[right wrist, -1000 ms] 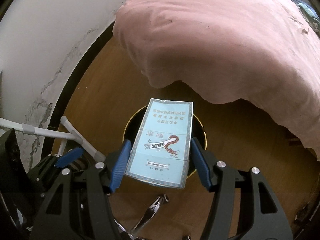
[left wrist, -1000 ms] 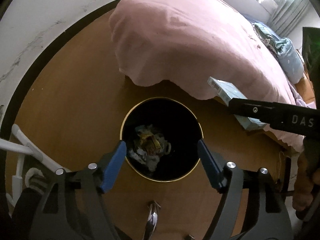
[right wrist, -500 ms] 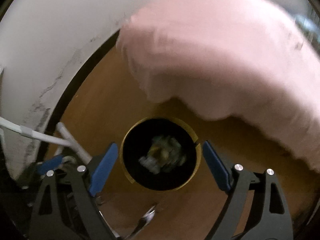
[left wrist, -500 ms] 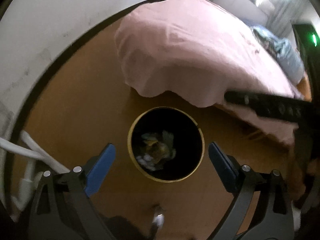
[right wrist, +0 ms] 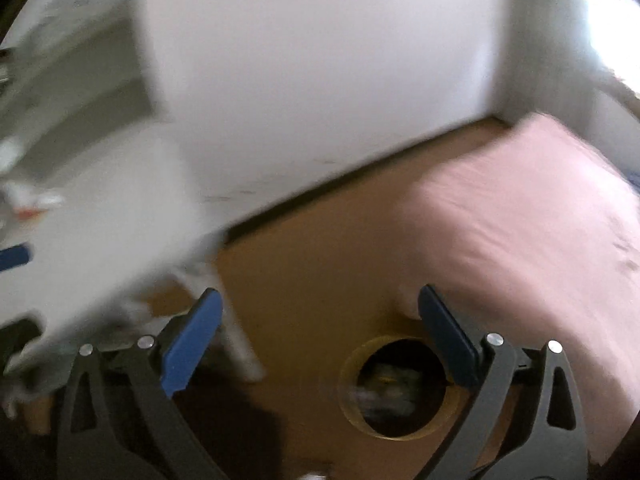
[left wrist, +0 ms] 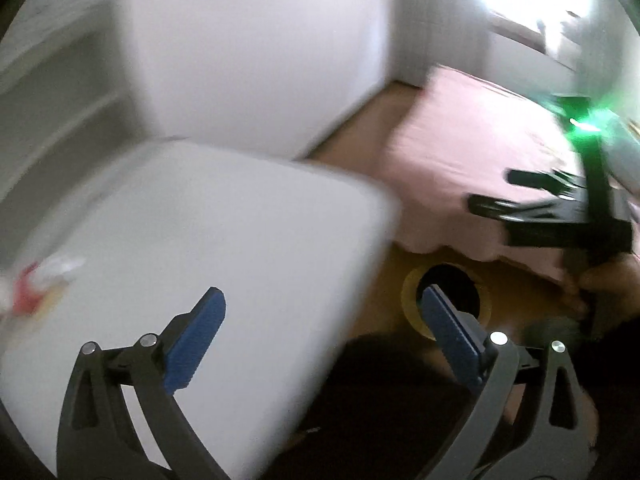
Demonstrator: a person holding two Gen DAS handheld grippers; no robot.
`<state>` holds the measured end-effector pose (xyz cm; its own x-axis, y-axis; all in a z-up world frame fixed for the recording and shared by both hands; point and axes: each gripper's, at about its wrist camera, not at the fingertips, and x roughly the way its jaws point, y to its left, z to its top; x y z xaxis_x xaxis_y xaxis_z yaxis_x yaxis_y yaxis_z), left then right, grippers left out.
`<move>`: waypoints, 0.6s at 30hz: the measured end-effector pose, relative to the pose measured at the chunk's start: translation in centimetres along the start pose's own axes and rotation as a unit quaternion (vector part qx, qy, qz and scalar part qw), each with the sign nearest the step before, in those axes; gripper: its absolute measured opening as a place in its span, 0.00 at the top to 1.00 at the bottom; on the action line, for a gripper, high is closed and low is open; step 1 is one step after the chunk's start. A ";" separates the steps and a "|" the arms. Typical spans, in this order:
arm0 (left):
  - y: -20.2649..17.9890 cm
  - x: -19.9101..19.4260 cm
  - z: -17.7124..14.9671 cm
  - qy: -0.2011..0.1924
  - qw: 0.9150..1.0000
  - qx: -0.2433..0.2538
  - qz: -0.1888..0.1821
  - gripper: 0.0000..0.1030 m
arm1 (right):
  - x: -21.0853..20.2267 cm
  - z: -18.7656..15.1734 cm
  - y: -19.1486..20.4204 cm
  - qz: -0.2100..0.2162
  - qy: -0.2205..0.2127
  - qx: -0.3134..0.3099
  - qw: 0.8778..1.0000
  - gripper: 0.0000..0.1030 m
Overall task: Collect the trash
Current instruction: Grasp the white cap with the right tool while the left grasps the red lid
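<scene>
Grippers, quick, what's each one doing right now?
Left gripper: jaws opening, nothing between them.
Right gripper: jaws opening, nothing between them.

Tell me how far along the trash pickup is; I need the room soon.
Done: trash lies in the black bin on the floor. In hand: nothing; the left gripper and right gripper are both empty, jaws opening wide. Left: a blurred red and white scrap sits on the white table.
</scene>
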<state>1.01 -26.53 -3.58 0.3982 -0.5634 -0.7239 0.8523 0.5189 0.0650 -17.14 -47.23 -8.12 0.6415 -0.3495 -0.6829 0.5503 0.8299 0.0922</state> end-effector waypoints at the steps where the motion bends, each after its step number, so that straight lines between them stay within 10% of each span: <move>1: 2.7 -1.2 -1.0 -0.004 0.999 -0.014 0.037 0.07 | -0.1 0.4 2.5 0.039 -0.001 -0.014 0.999 0.08; 10: 18.5 -7.8 -8.1 -0.001 0.969 -0.180 0.168 0.07 | 1.5 3.3 24.1 0.217 0.012 -0.169 0.961 0.08; 18: 21.9 -9.5 -12.9 0.017 0.950 -0.239 0.198 0.07 | 3.6 3.9 35.0 0.247 0.032 -0.241 0.938 0.08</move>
<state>11.52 -1.52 -4.09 0.6383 -0.2458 -0.7294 0.3822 0.9238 0.0231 6.55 -21.11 -4.49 0.7126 0.1442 -0.6866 -0.1212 0.9892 0.0820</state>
